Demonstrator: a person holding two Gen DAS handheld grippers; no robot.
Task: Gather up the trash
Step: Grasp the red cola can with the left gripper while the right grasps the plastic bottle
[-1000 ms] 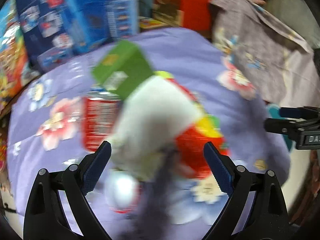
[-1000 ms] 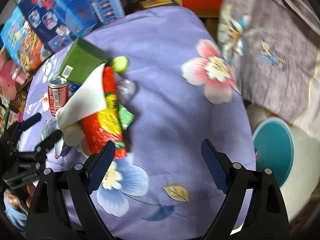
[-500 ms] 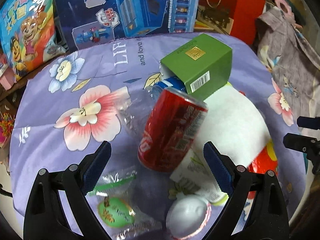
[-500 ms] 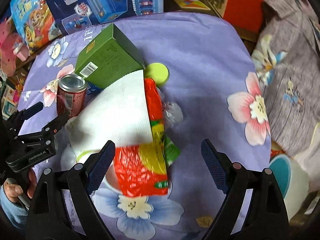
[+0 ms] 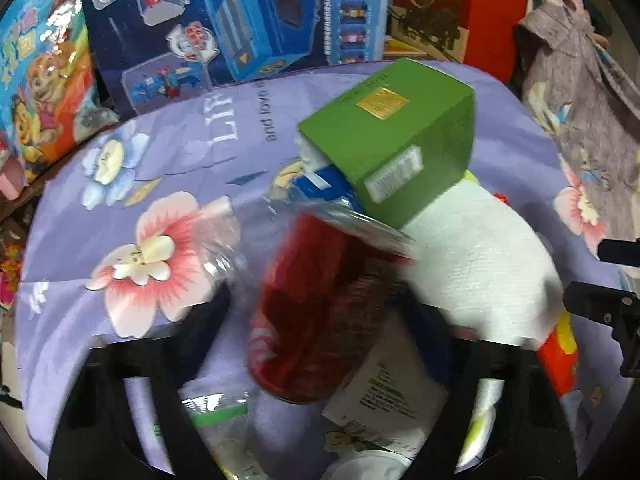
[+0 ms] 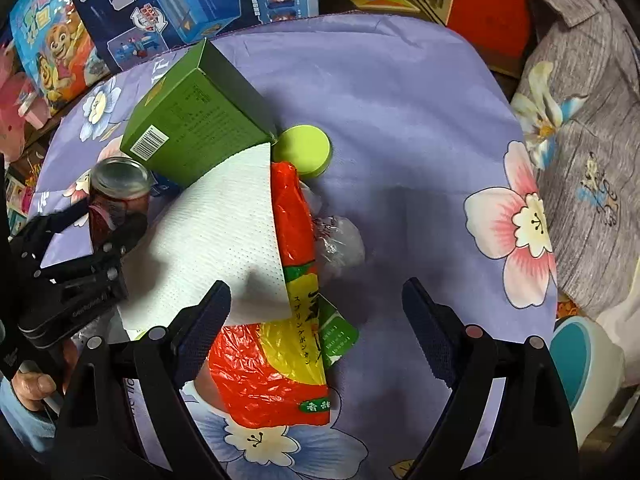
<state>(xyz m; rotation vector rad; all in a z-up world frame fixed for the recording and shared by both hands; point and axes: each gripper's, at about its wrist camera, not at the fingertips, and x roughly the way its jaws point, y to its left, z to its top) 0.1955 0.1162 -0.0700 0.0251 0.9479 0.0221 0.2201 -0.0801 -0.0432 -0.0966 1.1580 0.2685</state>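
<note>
Two claws are over the pile of litter near the middle of the tabletop (image 6: 400, 92), which is draped in a lilac flowered cloth. My left claw (image 5: 320, 328) has just been closing around the red aluminium drink can (image 5: 308, 320), which stands upright at the pile's left side; motion blur hides the pads, so I cannot tell whether they press on it yet. My right claw (image 6: 316, 320) hangs released, jaws wide, above the red and yellow plastic snack wrapper (image 6: 288, 320). A white paper towel (image 6: 212, 240) overlaps the wrapper, and a green cardboard box (image 6: 192, 128) leans over the can's far side. To do this well, I'd centre the can between the pads, squeeze gently so thin metal doesn't buckle, then lift straight up to clear the box. The white bin with a teal liner (image 6: 580, 360) waits off the tabletop's right edge.
</note>
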